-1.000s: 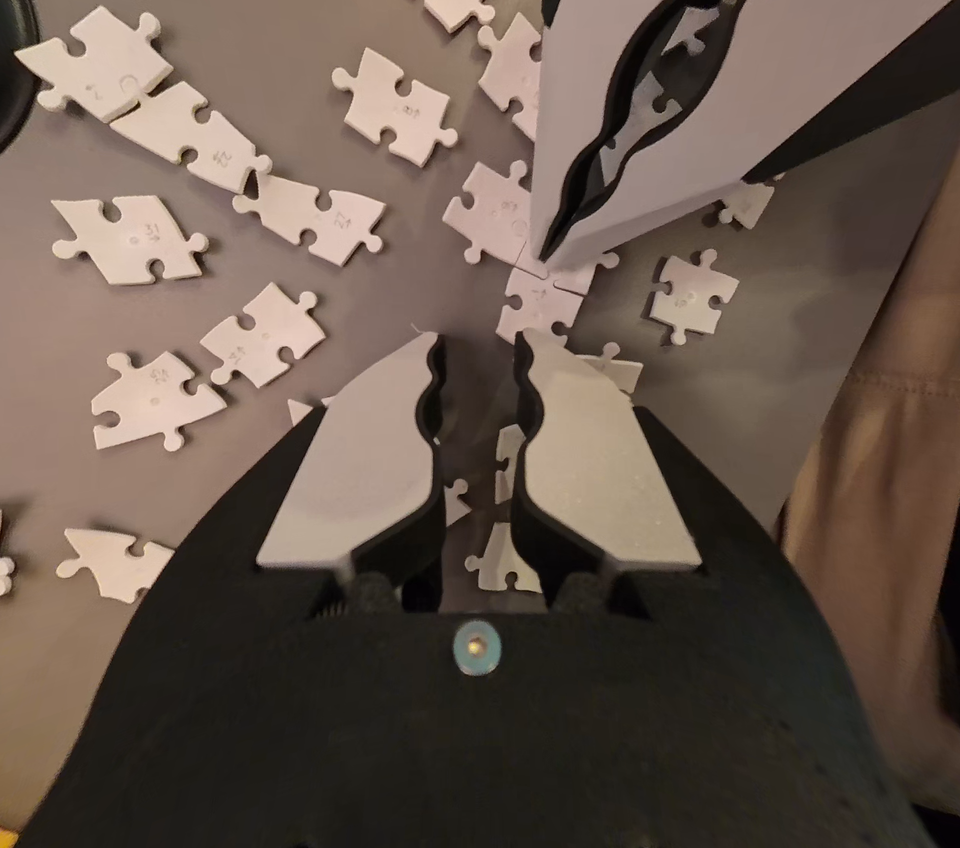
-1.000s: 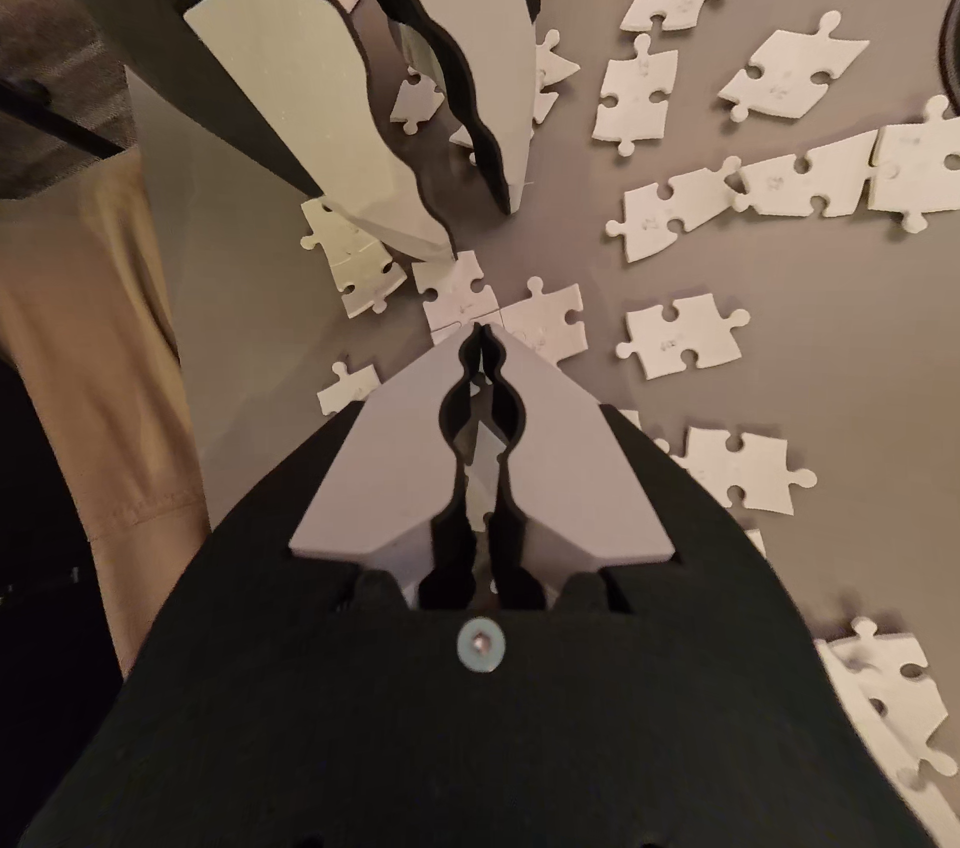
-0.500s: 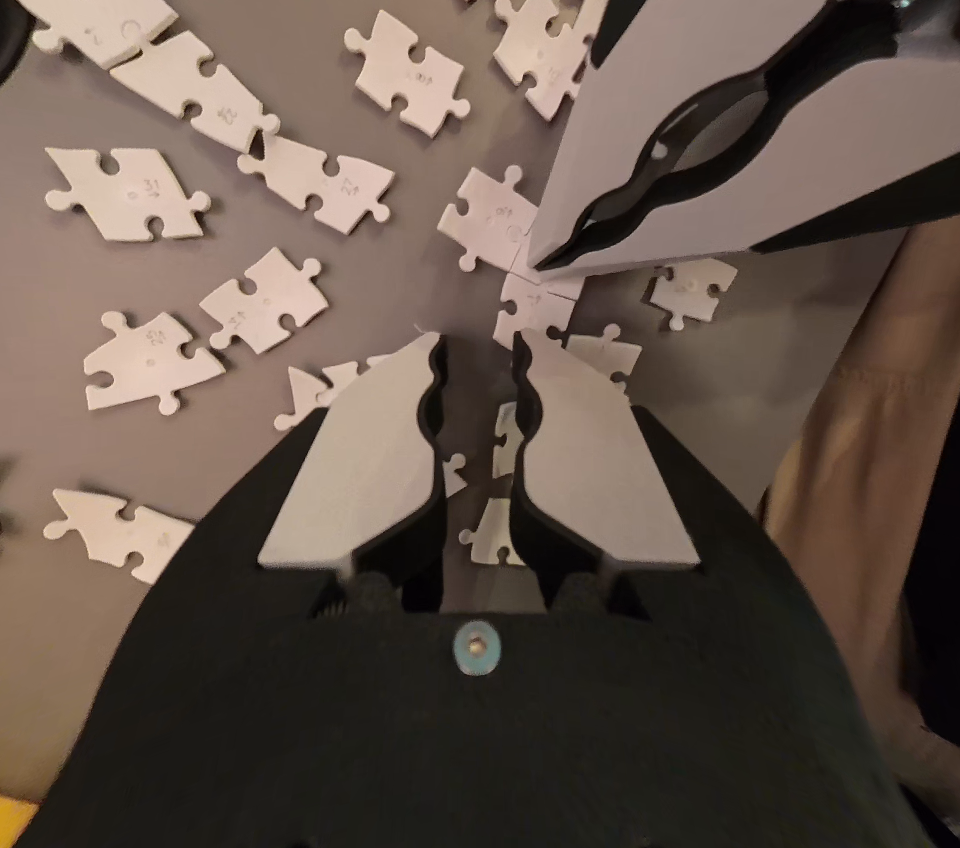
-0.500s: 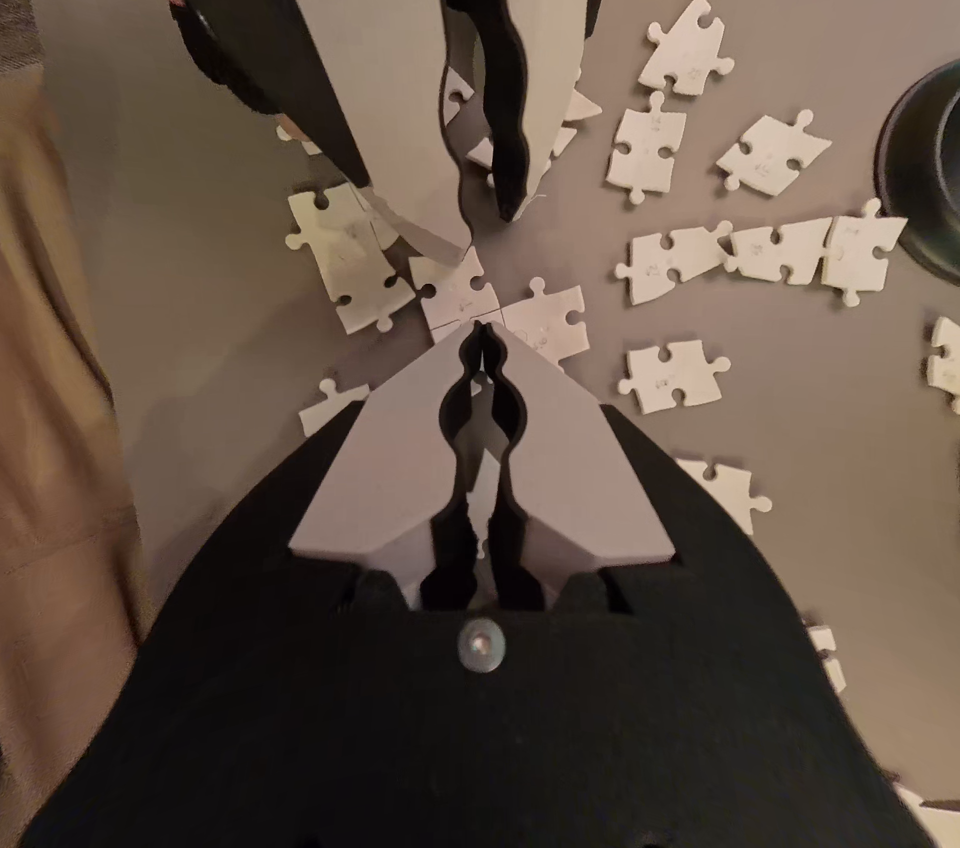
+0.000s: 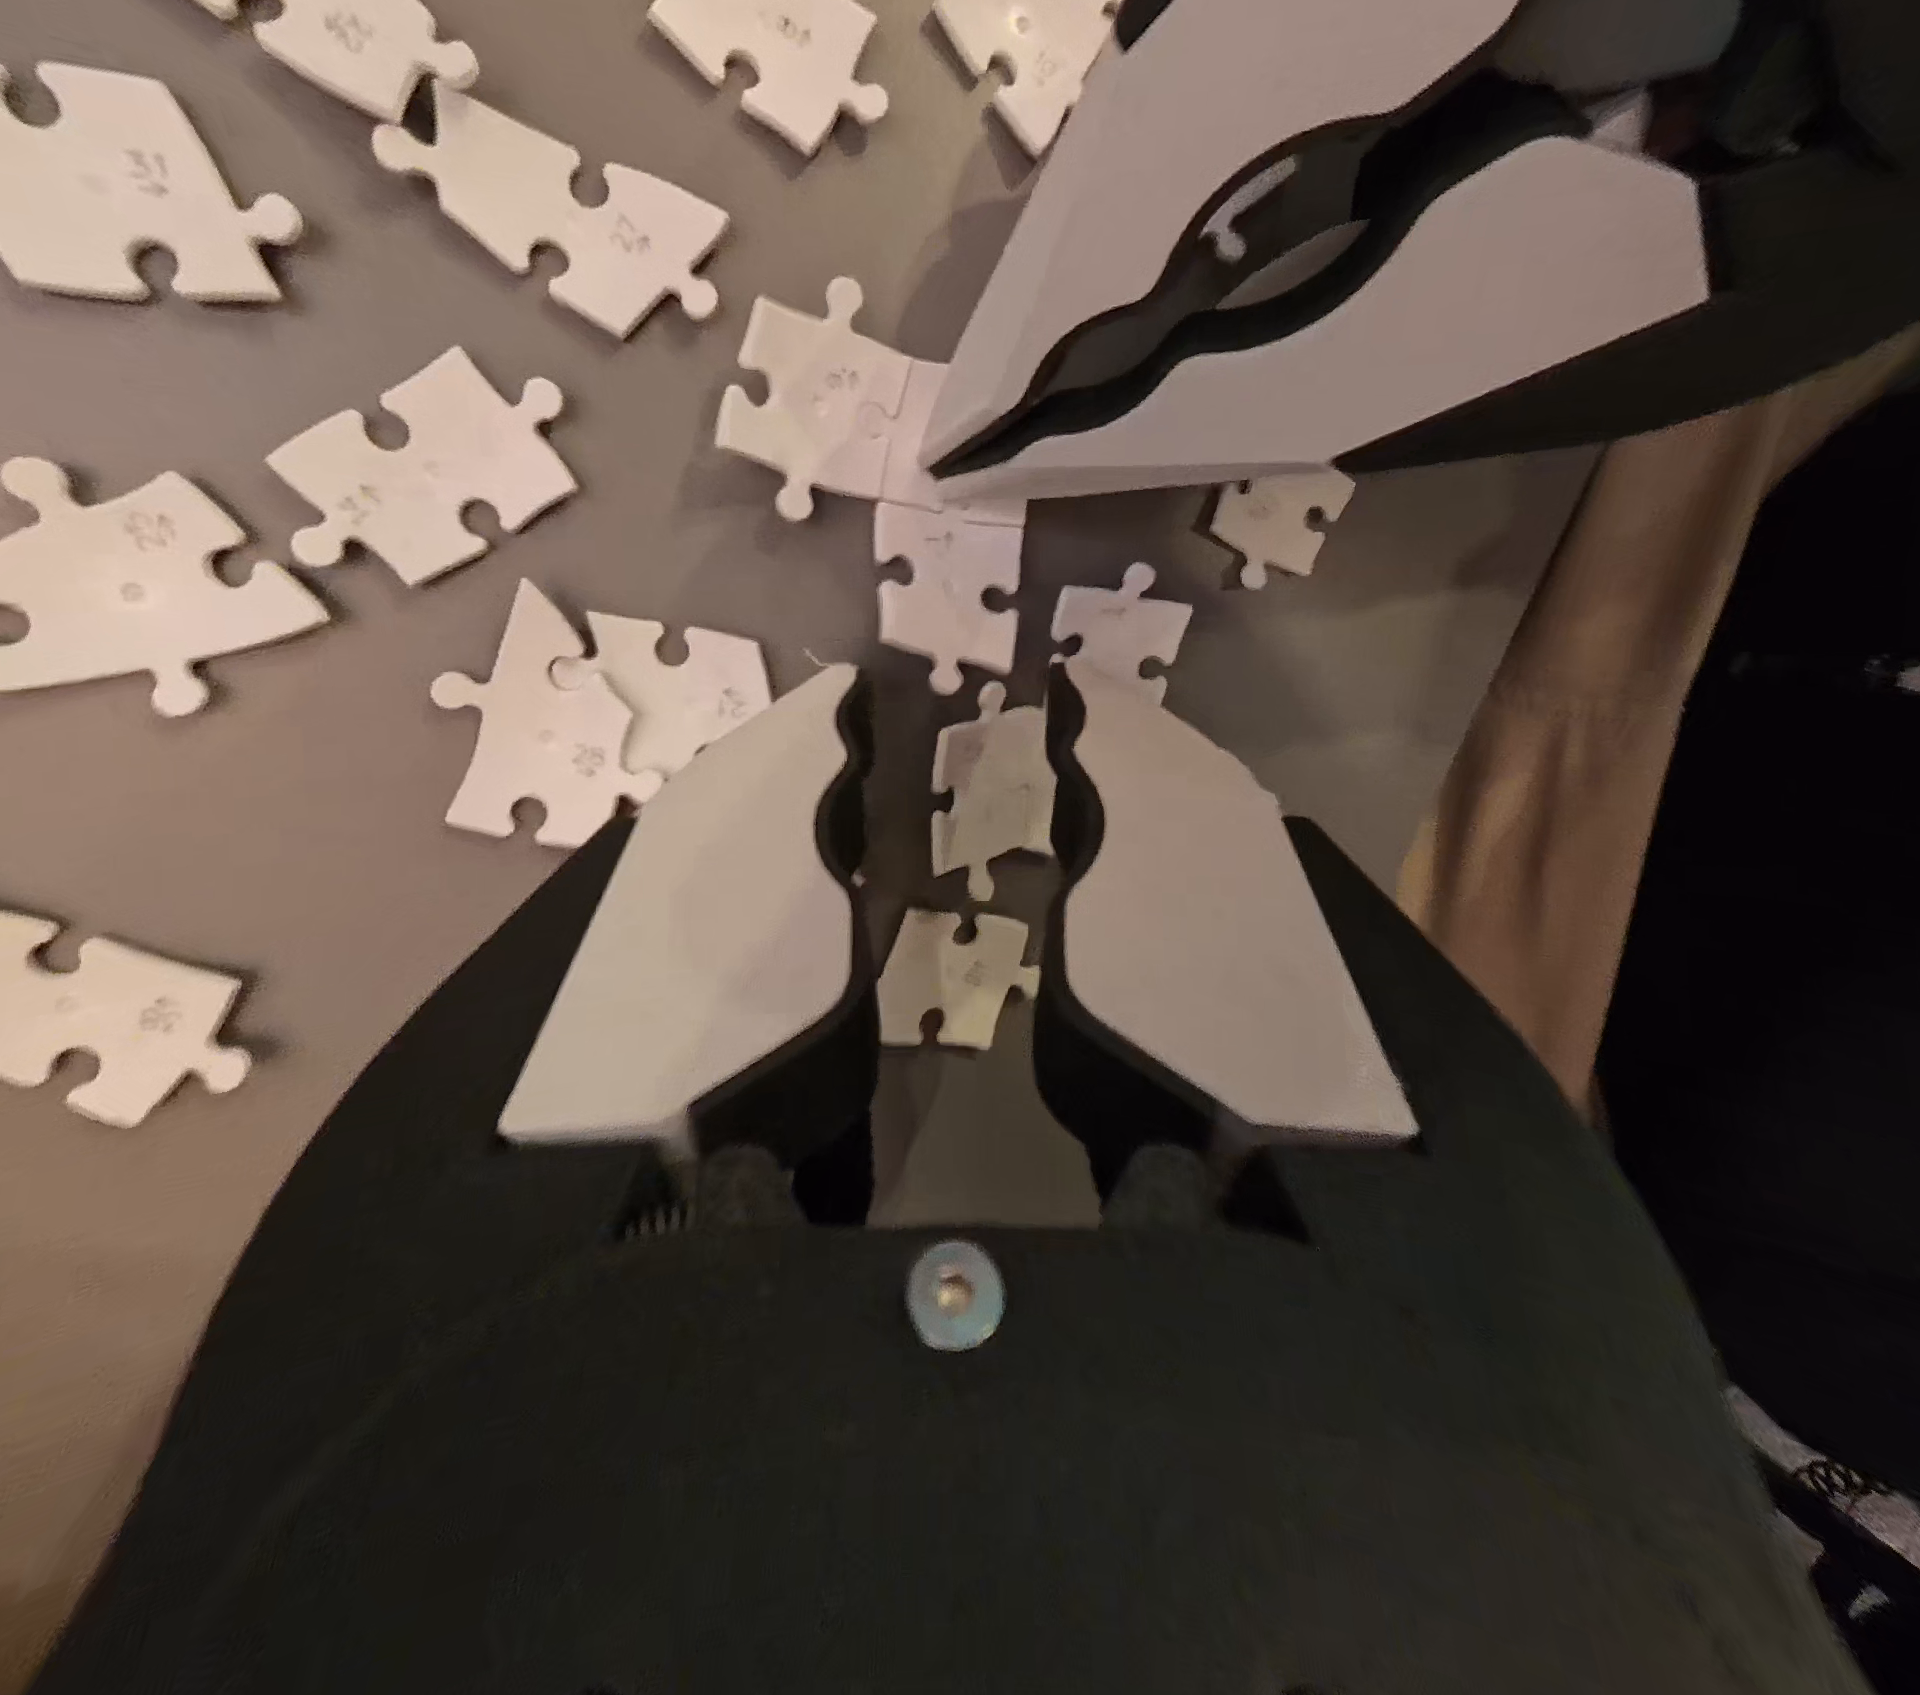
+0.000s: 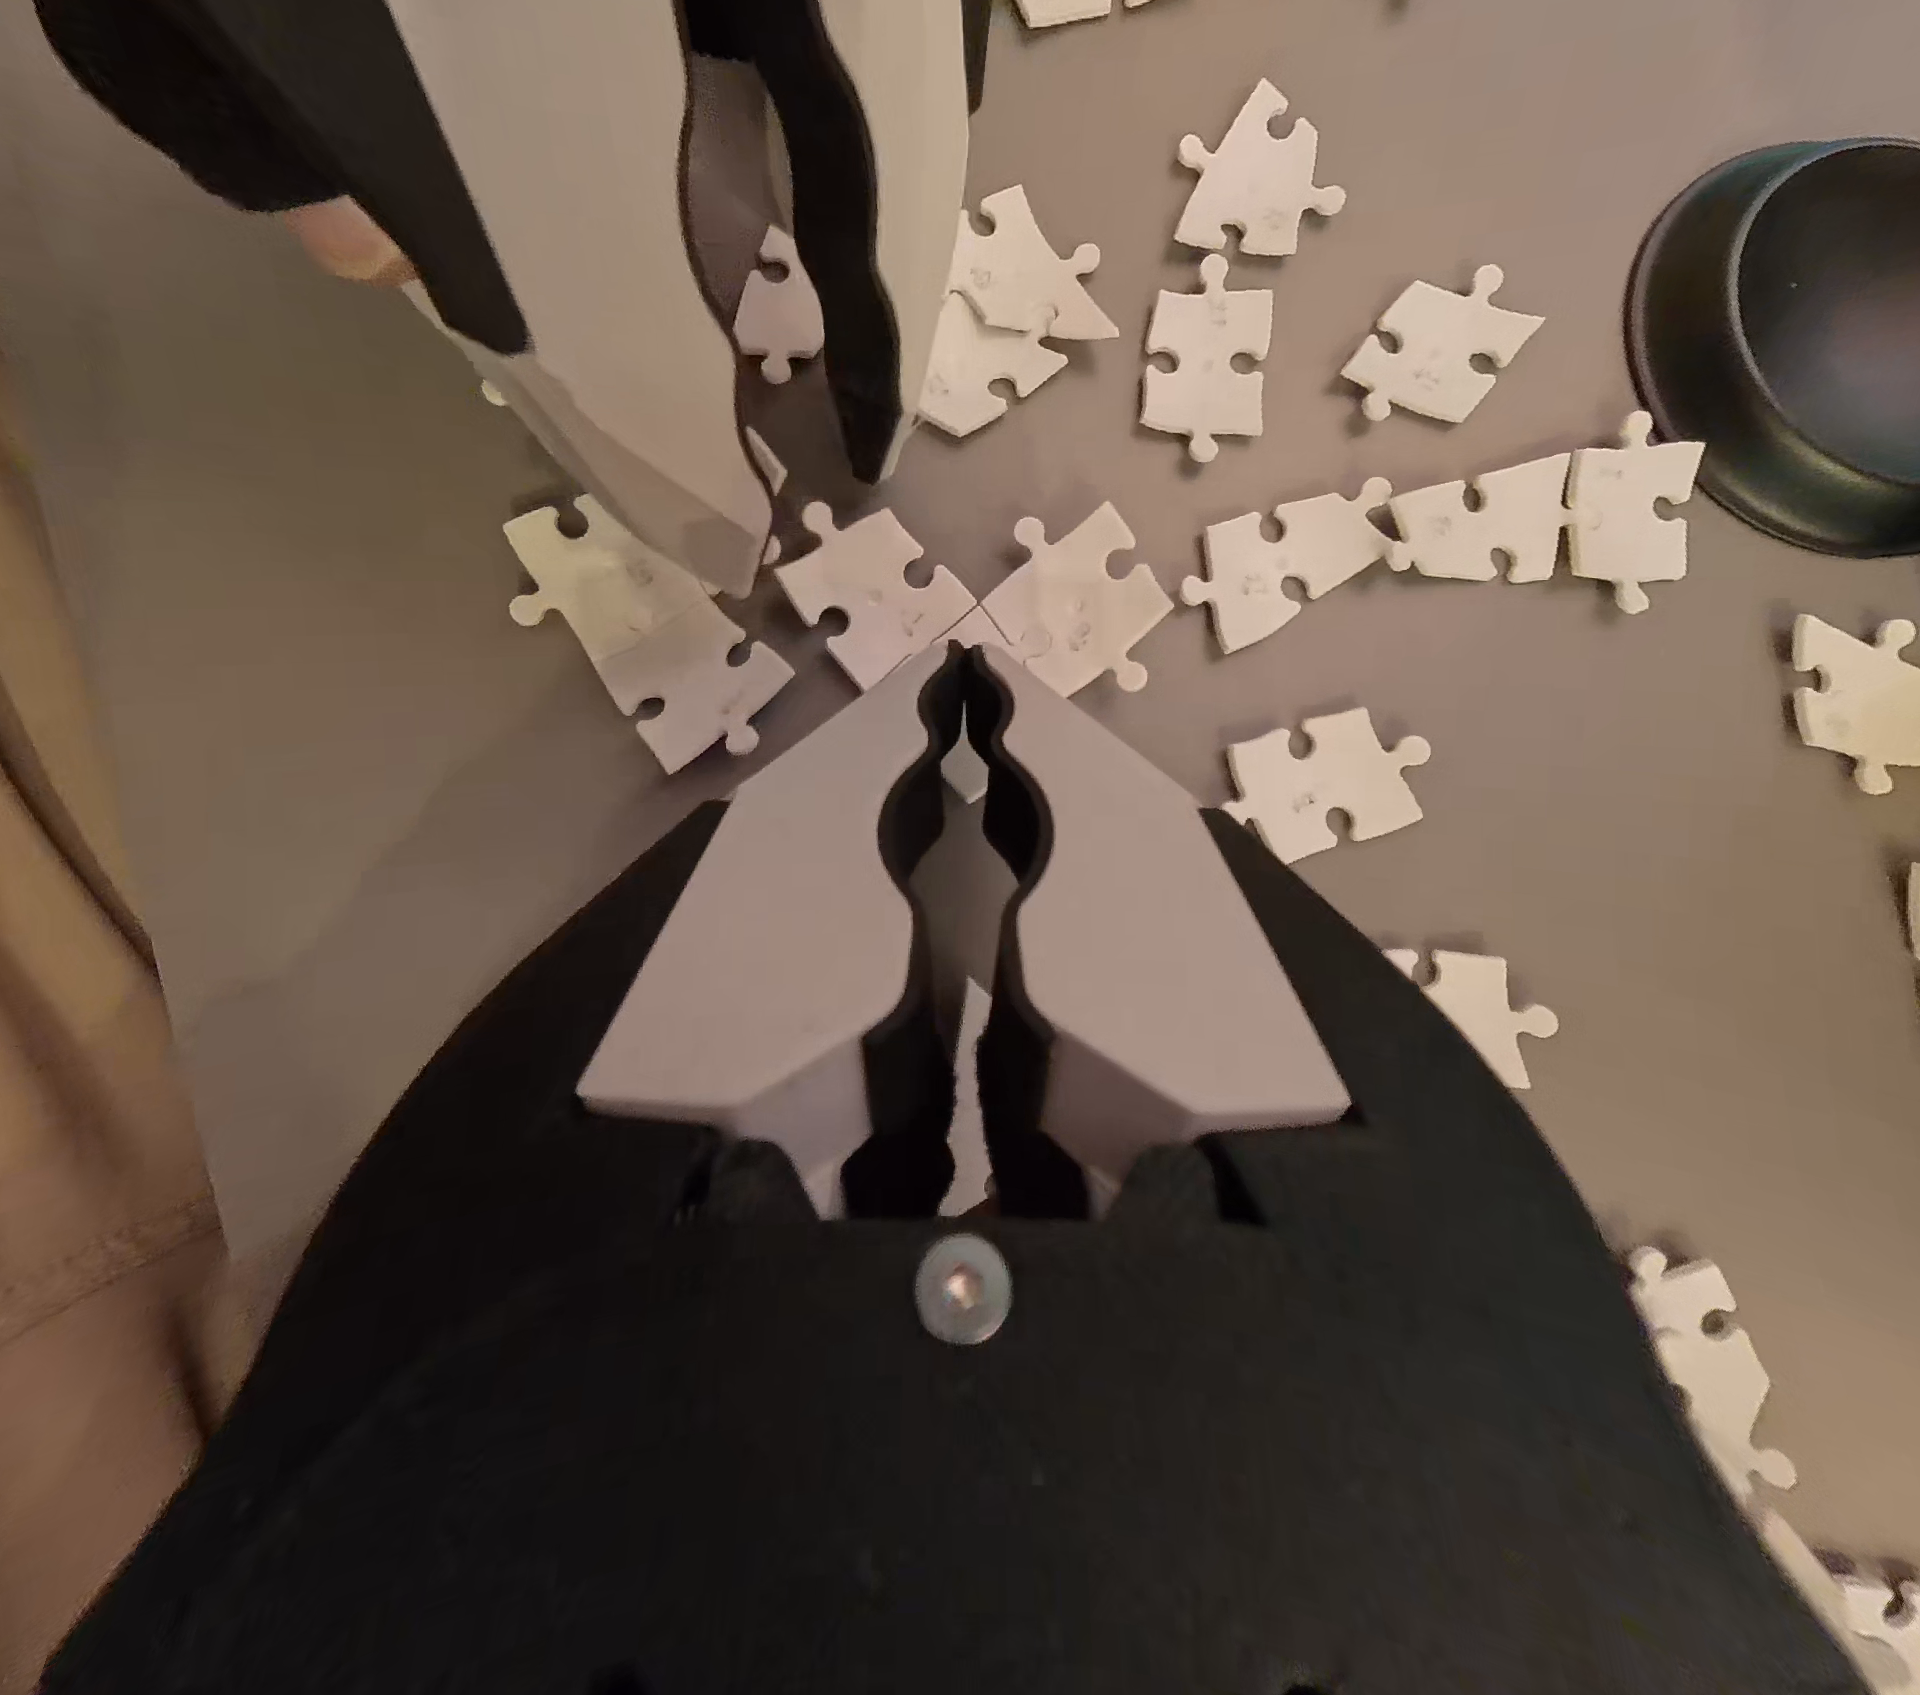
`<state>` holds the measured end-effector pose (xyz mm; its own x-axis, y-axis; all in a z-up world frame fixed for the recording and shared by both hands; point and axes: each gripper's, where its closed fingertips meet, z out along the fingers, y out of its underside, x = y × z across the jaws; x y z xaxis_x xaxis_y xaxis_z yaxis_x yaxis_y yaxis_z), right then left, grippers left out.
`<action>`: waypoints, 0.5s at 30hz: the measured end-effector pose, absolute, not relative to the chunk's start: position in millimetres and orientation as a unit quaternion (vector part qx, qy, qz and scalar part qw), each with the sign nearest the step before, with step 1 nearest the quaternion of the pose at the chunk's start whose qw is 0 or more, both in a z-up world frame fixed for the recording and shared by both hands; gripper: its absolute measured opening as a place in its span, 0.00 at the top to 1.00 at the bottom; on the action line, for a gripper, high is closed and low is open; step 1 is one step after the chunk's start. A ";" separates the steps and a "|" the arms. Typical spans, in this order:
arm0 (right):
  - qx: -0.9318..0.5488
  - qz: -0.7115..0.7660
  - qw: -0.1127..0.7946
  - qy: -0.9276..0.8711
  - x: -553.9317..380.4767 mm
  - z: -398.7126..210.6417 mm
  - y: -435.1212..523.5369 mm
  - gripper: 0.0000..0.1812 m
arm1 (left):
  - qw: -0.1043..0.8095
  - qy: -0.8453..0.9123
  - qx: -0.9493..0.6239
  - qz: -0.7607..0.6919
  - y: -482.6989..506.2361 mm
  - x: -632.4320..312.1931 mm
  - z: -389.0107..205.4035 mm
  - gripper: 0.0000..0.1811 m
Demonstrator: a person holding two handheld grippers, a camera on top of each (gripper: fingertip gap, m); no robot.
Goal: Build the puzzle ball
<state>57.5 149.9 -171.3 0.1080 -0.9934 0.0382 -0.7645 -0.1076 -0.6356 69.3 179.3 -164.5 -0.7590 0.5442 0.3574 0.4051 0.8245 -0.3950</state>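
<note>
Assembly barely begun: few joined pieces (image 6: 914,601) on table (image 6: 1455,762); right gripper (image 6: 966,658) closed, pressing cluster; left gripper (image 5: 951,684) half-open, empty; most pieces loose.

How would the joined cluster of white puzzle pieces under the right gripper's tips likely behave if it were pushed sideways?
The joined cluster lies flat on the smooth grey table, so it would probably slide, not roll or tip. Its pieces look thin and rigid, likely light. The seams look shallow, so a push from the shut right gripper might separate them.
</note>
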 end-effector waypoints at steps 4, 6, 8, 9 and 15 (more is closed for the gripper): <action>-0.694 -0.244 0.243 0.632 58.8 -171.2 148.8 1.00 | 0.242 -0.929 -0.241 0.144 176.3 65.9 -167.7 0.86; -0.688 -0.246 0.245 0.638 59.3 -171.1 147.5 1.00 | 0.247 -0.931 -0.227 0.145 174.9 66.5 -167.8 0.88; -0.683 -0.252 0.246 0.640 60.2 -171.0 145.9 1.00 | 0.252 -0.932 -0.214 0.147 173.2 67.5 -167.9 0.90; -0.679 -0.251 0.250 0.643 60.2 -170.9 145.6 1.00 | 0.253 -0.933 -0.207 0.147 172.2 68.2 -168.2 0.91; -0.672 -0.244 0.259 0.649 58.8 -170.7 142.3 1.00 | 0.254 -0.936 -0.188 0.159 165.4 69.9 -168.7 0.94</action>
